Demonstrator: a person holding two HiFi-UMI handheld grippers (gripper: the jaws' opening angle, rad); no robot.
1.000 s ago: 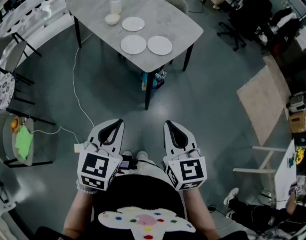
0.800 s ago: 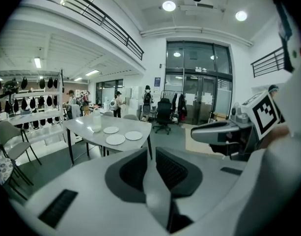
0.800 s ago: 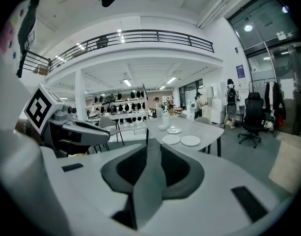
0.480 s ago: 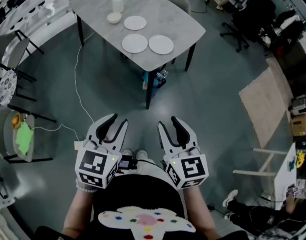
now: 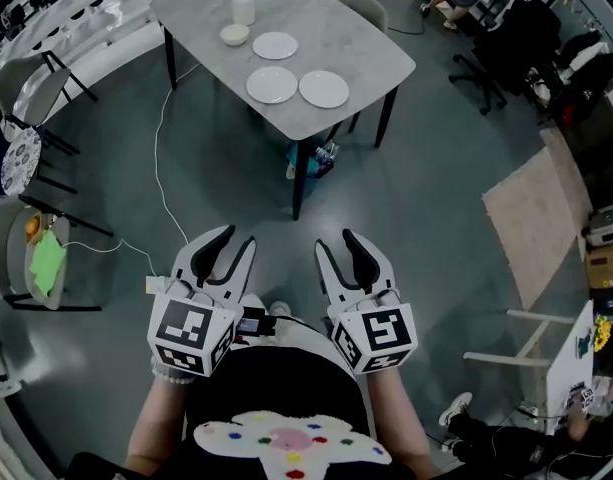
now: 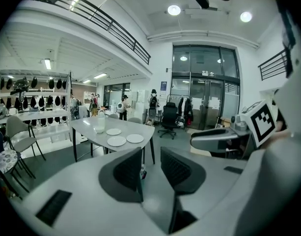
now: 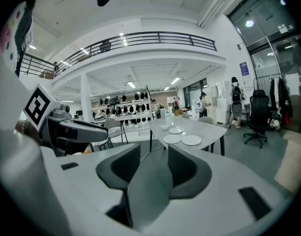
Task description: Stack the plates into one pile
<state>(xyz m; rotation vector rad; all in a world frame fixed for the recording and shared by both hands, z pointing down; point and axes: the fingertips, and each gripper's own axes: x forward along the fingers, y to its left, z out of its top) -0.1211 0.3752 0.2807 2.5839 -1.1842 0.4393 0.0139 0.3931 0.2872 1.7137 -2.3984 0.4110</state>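
I see three plates lying apart on the table, well ahead of both jaws. Left gripper, right gripper: jaws just opened, spread, holding nothing.

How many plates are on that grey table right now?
3, unstacked on the table: a small plate beside the bowl, a second plate nearer the person, and a third plate beside that. None looks hidden.
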